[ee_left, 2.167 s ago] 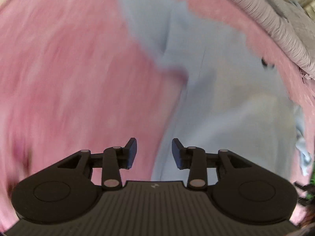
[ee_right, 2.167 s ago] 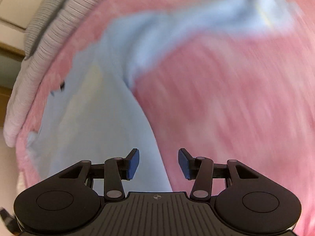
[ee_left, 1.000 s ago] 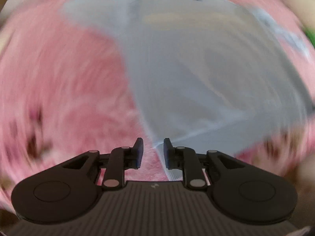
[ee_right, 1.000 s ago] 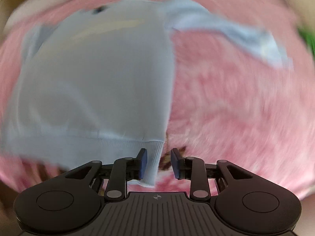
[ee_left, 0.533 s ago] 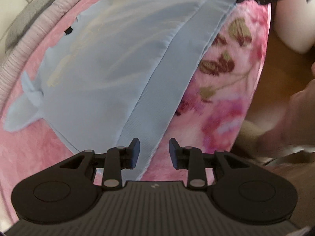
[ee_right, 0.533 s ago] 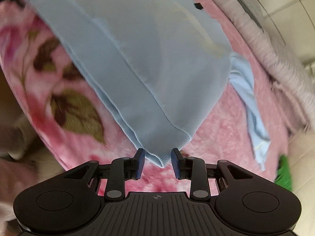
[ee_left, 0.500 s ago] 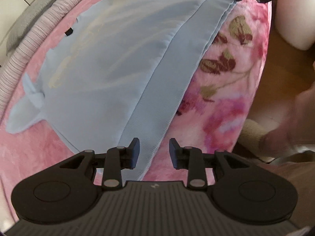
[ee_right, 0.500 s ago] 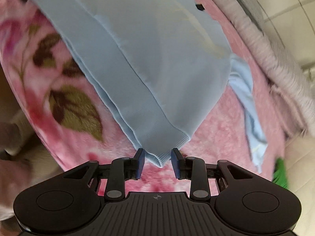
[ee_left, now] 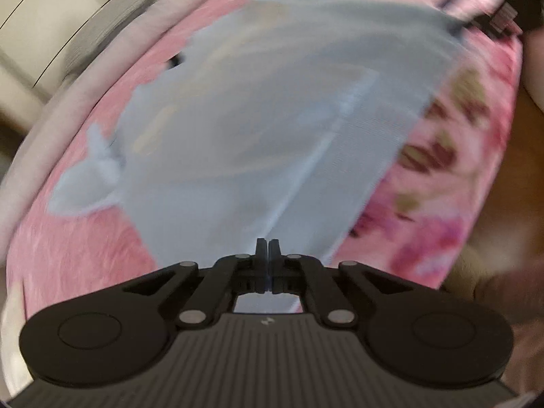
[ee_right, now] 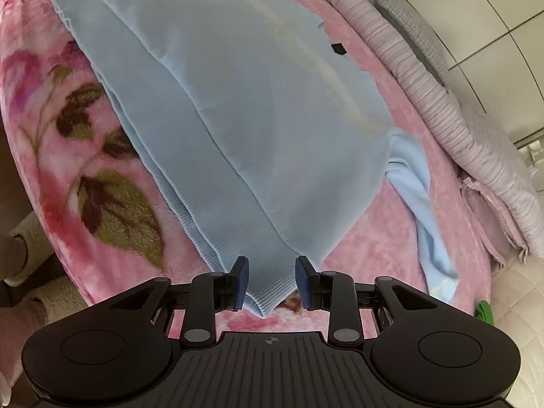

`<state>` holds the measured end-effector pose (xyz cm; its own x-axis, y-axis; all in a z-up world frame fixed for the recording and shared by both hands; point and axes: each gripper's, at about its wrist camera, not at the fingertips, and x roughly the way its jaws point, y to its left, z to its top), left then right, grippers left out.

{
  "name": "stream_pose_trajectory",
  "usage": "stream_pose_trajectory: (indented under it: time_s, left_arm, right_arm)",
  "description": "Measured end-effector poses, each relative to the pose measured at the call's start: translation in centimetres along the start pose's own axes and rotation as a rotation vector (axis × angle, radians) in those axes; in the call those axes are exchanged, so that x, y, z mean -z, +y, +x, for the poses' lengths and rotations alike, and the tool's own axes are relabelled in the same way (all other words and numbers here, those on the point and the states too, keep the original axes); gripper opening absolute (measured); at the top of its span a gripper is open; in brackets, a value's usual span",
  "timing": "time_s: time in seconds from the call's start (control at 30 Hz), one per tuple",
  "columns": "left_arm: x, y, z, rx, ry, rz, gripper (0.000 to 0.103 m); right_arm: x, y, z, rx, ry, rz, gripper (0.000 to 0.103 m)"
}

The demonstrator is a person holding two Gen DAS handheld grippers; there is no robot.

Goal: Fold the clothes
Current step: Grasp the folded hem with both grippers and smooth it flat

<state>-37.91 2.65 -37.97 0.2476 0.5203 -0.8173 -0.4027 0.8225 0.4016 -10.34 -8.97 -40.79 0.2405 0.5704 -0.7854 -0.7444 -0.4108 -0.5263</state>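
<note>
Left wrist view, blurred. Pale blue sweater (ee_left: 272, 119) lies spread flat on a pink blanket (ee_left: 78, 255), hem toward the near edge of the bed. One sleeve (ee_left: 85, 183) sticks out at the left, another bunches at the far top. Left gripper (ee_left: 267, 246): jaws fully together over the near hem corner; a sliver of blue shows between the pads, so it appears clamped on the hem fabric. Flower print on the blanket at right. The right gripper's black tip shows far right at the other hem corner.

Right wrist view, sharp. Brown leaf and flower print on the blanket (ee_right: 112, 210) at left, where it drops over the bed edge. Sweater (ee_right: 255, 102) runs diagonally from far left to near centre; ribbed hem (ee_right: 190, 183) along its left side. Right gripper (ee_right: 271, 277): jaws roughly half open, straddling the near hem corner; pads apart from the cloth, nothing held. Sleeve (ee_right: 428, 210) trails to the right. Ribbed grey-lilac quilt (ee_right: 442, 102) piled along the far right. Green object (ee_right: 484, 311) at the right edge, unidentified.
</note>
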Motion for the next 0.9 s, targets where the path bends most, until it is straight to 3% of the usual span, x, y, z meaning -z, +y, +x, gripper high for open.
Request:
stream_pose_trajectory:
  time_s: [0.07, 0.3, 0.53, 0.73, 0.87, 0.9]
  left_arm:
    - [0.1, -0.2, 0.4, -0.003, 0.031, 0.041, 0.0]
    - [0.4, -3.7, 0.1, -0.009, 0.013, 0.241, 0.015]
    - [0.5, -4.7, 0.7, -0.024, 0.027, 0.224, 0.018]
    - [1.2, -5.1, 1.4, -0.062, 0.039, 0.286, 0.021]
    - [1.6, -5.3, 1.3, -0.066, 0.022, 0.346, 0.021]
    - [1.6, -5.1, 1.2, -0.058, 0.02, 0.335, 0.015]
  right_arm:
    - [0.0, 0.7, -0.2, -0.013, 0.005, -0.026, 0.031]
    - [0.3, 1.7, -0.4, -0.01, 0.008, -0.074, 0.031]
    - [0.9, 2.8, -0.1, 0.011, 0.02, -0.145, 0.031]
    - [0.9, 3.5, 1.0, 0.066, 0.019, -0.215, 0.031]
    - [0.9, 3.0, 0.8, 0.103, 0.0, -0.174, 0.028]
    - [0.9, 2.8, 0.6, 0.112, -0.007, -0.154, 0.026]
